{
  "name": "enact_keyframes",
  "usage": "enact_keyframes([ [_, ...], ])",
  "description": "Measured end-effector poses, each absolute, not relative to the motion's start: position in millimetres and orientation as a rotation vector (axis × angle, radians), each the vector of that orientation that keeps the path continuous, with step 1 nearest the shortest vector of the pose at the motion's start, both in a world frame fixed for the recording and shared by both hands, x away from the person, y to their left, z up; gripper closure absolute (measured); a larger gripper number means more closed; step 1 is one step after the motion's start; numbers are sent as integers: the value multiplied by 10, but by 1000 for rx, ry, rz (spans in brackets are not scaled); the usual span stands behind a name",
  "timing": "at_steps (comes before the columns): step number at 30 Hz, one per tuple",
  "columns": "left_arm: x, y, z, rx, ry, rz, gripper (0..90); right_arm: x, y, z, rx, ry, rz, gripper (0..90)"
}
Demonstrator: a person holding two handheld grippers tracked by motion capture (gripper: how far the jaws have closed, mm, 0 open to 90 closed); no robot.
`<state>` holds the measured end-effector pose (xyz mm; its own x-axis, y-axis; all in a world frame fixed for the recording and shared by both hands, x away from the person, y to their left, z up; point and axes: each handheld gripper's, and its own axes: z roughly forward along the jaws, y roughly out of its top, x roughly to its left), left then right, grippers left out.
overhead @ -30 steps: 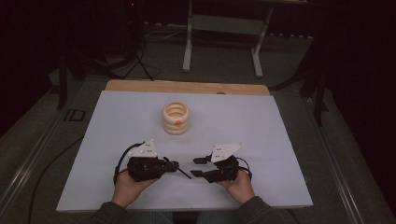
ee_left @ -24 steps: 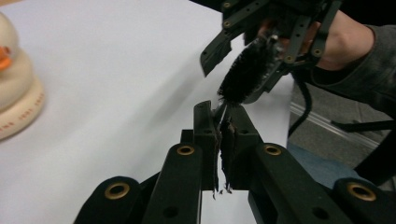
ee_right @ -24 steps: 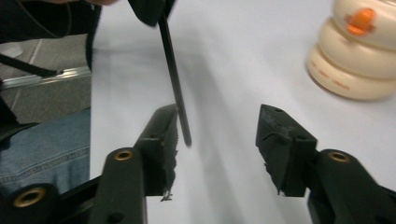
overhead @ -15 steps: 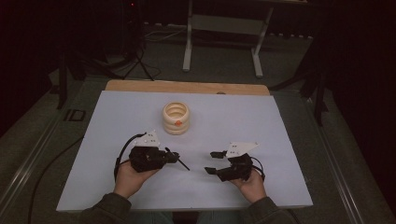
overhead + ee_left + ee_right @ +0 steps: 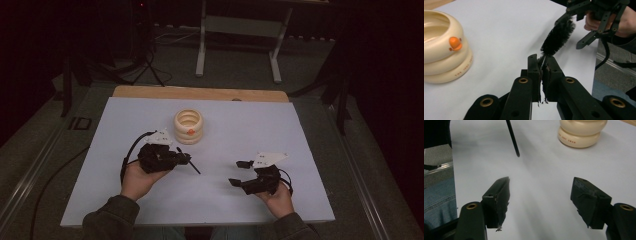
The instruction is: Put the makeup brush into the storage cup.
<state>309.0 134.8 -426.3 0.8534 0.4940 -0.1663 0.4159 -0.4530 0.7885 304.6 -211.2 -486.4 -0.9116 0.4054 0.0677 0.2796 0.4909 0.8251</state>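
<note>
Black brush [image 5: 557, 37] clamped in left gripper [image 5: 543, 65]; right gripper [image 5: 540, 195] wide, just opening, empty, apart.

1. Table [image 5: 150, 210]: pale lavender-white sheet covers the top, bare wood strip shows along the far edge.
2. Cream ringed bowl [image 5: 188, 126], duck face with an orange beak on its side, stands directly on the sheet, toward the far edge, left of centre.
3. Grey floor all round the table.
</note>
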Motion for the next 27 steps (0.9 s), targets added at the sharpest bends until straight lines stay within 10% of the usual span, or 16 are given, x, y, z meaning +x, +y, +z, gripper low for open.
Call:
enact_keyframes([
  [27,3493,1396,-4038,2113,716,112,857,3089,-2297,-4872,648,2563,1372,253],
])
